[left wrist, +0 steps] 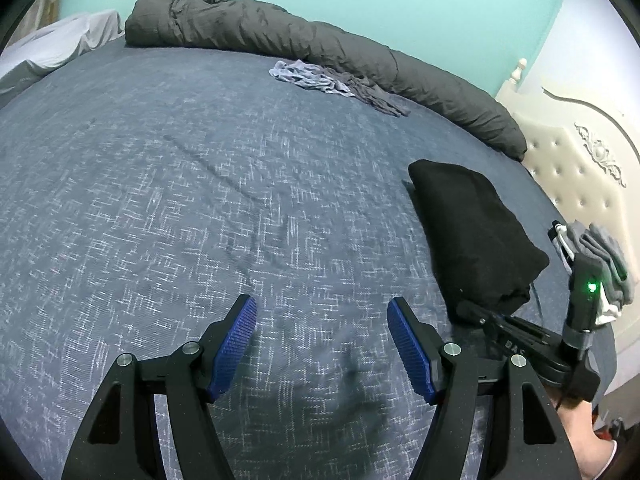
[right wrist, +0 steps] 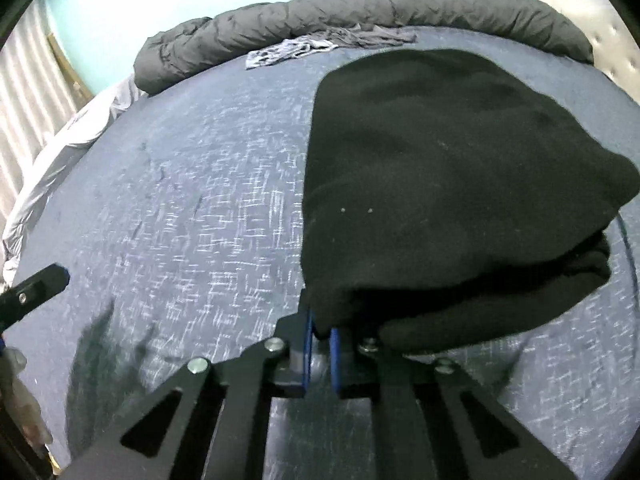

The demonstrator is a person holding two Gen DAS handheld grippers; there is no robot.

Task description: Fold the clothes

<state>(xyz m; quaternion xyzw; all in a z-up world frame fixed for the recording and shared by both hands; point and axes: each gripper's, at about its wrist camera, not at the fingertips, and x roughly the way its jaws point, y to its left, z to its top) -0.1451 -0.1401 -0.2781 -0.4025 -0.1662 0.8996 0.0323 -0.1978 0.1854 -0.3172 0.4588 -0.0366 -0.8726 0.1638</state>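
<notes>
Folded black knit garment [right wrist: 460, 184] on right side of speckled blue bedspread [left wrist: 200, 200], near edge pinched between closed pads of right gripper [right wrist: 322, 334]. Left gripper [left wrist: 322, 344] spread wide, empty, over bare bedspread. Crumpled grey-blue clothing [left wrist: 332, 80] far off, seemingly next for folding.

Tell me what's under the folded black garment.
The folded black garment lies on the blue bedspread. The right hand-held gripper pinches its near edge. Whatever sits beneath its middle is covered by the cloth.
</notes>
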